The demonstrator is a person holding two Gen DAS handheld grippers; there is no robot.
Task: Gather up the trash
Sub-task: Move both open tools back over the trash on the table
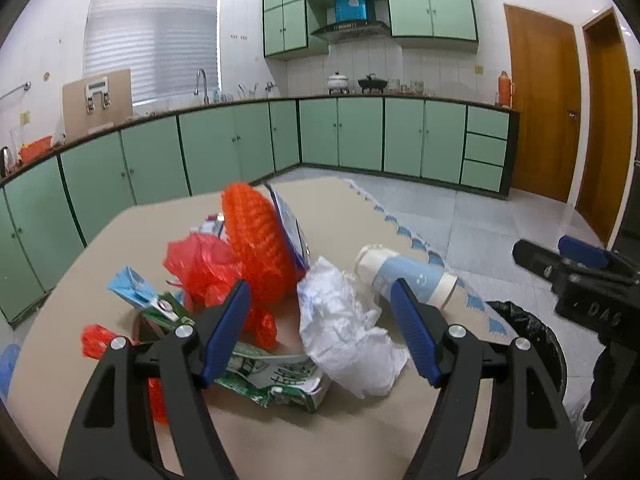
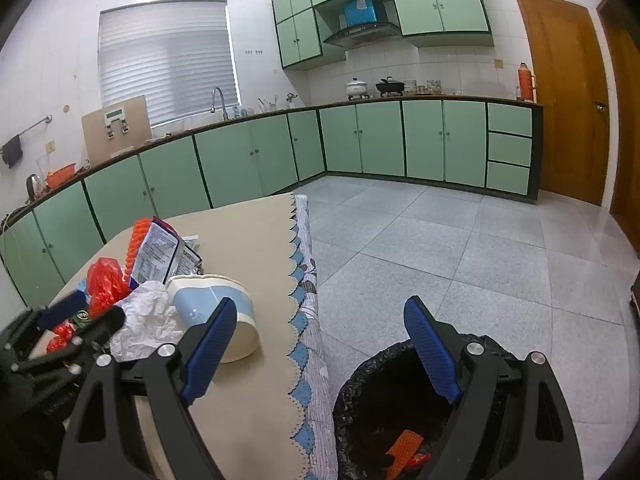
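A home kitchen: green cabinets (image 1: 224,148), sink faucet (image 1: 202,84), range hood (image 1: 352,28), pots (image 1: 339,82).

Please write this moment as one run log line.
left gripper: open, over trash pile | right gripper: open, empty | bin: holds orange scrap

Orange net (image 1: 256,240), blue-banded cup (image 1: 408,276)

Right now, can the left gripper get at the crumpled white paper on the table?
Probably yes: the left gripper is open and empty, and the crumpled white paper lies uncovered right between its fingers, at the pile's near edge.
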